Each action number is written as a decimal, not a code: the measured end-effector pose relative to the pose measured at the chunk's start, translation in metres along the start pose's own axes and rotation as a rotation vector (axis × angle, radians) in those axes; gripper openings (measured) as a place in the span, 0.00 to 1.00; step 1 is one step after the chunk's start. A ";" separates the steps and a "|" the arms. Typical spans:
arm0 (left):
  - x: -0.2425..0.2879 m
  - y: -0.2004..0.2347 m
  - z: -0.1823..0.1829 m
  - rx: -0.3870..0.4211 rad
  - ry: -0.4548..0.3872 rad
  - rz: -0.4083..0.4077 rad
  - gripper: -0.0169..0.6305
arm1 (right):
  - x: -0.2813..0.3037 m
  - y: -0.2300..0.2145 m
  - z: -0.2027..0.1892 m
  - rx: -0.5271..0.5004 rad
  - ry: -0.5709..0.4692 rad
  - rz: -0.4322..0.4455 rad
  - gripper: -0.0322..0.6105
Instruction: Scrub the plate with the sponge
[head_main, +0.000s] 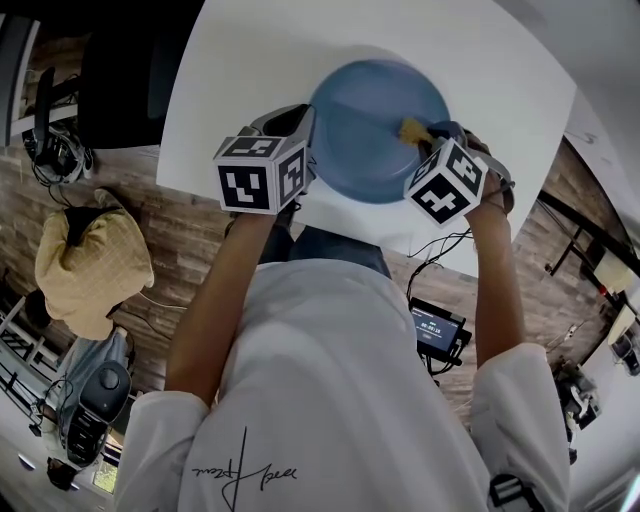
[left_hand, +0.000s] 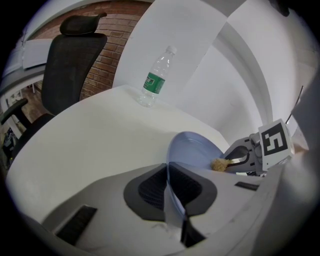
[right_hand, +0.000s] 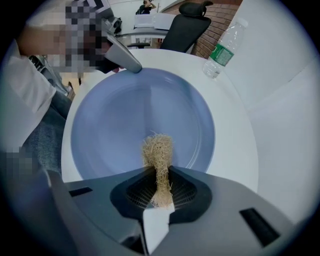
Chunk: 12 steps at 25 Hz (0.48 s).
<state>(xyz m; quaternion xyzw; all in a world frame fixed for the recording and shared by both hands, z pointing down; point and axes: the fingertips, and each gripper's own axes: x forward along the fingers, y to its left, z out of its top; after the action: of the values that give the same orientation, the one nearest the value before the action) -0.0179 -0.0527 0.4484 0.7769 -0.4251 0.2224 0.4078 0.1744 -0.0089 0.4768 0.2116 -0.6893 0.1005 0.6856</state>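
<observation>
A blue plate (head_main: 375, 125) lies on the white round table (head_main: 250, 60). My left gripper (head_main: 305, 150) is shut on the plate's left rim (left_hand: 172, 192), and the rim runs edge-on between its jaws. My right gripper (head_main: 428, 135) points straight down over the right side of the plate and is shut on a tan fibrous sponge (right_hand: 158, 160). The sponge's lower end rests on the plate's inner surface (right_hand: 130, 125). In the left gripper view the right gripper (left_hand: 235, 161) holds the sponge (left_hand: 218, 164) at the plate's far edge.
A clear water bottle (left_hand: 156, 79) with a green label stands at the far side of the table, also in the right gripper view (right_hand: 224, 49). A black office chair (left_hand: 70, 60) stands beyond the table. Around me on the wood floor lie a tan bag (head_main: 90, 265) and a small device (head_main: 437, 330) with cables.
</observation>
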 end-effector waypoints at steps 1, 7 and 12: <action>0.000 0.000 0.000 0.002 0.002 0.000 0.05 | 0.000 -0.003 0.001 -0.004 -0.001 -0.016 0.12; 0.001 -0.003 0.000 0.005 0.007 -0.003 0.05 | 0.001 -0.017 0.003 -0.017 -0.013 -0.088 0.12; 0.000 -0.004 0.000 -0.002 0.007 -0.007 0.05 | 0.002 -0.024 0.005 0.009 -0.014 -0.109 0.12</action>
<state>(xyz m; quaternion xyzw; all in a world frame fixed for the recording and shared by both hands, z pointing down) -0.0142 -0.0518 0.4467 0.7772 -0.4211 0.2234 0.4107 0.1801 -0.0325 0.4749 0.2524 -0.6812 0.0646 0.6842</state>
